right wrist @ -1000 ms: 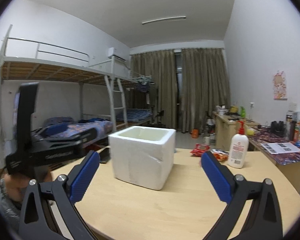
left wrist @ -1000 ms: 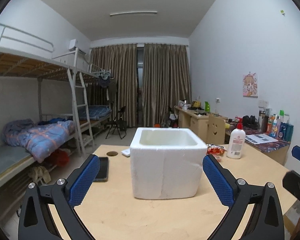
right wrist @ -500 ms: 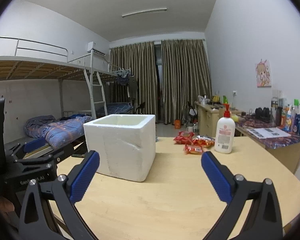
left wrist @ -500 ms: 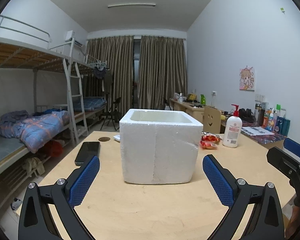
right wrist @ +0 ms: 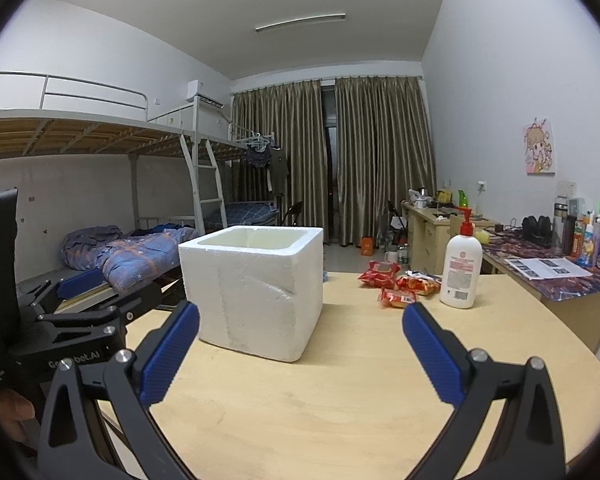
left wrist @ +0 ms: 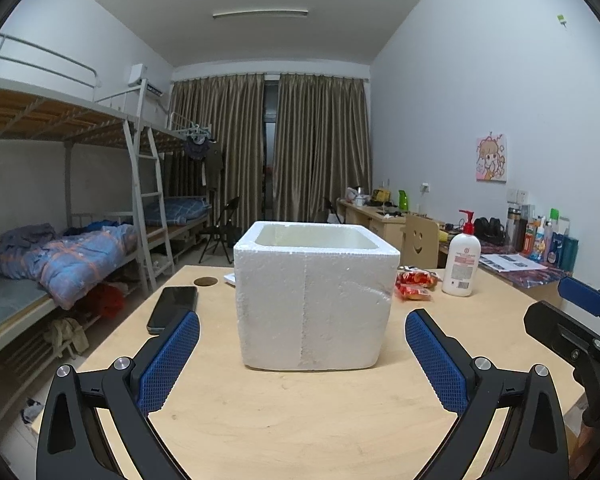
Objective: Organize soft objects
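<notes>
So you're looking at one white foam box (left wrist: 314, 296), three red snack packets (right wrist: 396, 278), one pump bottle (right wrist: 460, 266) and one phone (left wrist: 174, 306), all sitting on the wooden table (left wrist: 300, 412). You're holding two grippers, and both are spread wide with nothing between the blue pads.

Your left gripper (left wrist: 302, 356) is hovering low over the near table edge, and the box is standing dead ahead of it, framed between the fingers but apart from them. Your right gripper (right wrist: 300, 354) is pointing a bit to the side of the box, so the box is sitting ahead and to the left of it, while the packets are lying farther back, ahead and slightly right, just beside the bottle. None of them is touching either gripper.

The packets are looking crinkly and shiny, red with some yellow print, lying flat and bunched close together; whether they overlap is hard to tell. The box is open on top, rough-surfaced, with a dent running across its front face.
</notes>
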A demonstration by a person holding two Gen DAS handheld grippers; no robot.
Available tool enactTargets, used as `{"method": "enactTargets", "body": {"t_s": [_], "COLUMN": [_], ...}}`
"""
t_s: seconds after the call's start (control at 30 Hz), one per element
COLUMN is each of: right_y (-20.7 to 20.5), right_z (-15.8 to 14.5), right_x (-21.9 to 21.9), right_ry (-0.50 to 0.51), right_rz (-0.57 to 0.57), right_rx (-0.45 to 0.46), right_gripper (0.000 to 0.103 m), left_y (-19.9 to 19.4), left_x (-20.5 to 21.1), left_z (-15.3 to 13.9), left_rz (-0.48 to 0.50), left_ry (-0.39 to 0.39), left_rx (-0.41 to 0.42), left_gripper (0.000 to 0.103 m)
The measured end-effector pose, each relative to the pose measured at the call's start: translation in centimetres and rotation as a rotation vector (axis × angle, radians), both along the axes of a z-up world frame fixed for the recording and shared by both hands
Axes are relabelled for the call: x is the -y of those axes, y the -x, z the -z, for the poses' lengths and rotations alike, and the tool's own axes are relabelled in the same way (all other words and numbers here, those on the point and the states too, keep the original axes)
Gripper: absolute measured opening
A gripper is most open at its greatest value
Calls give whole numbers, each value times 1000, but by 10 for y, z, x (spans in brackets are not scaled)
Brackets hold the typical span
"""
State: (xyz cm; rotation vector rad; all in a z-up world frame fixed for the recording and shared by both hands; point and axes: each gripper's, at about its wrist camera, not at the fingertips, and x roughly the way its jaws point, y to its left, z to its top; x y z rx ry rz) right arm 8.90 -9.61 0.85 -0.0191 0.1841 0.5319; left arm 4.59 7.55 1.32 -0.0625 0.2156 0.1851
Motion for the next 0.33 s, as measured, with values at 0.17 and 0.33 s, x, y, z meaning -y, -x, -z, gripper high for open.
{"method": "enactTargets", "body": {"t_s": [0.17, 0.33], "right_y": [-1, -3], "right_z": [1, 1], "right_x": [-1, -2], "right_ry": [2, 6], "right_rz": [0, 4], "right_rx": [-6, -8], "right_gripper": [103, 103], "left_y": [-3, -3], "left_x": [3, 3], "left_z": [0, 1], "left_rz": [7, 15], "left_ry": [-12, -13], "left_rx": [-7, -3], "left_gripper": [103, 103]}}
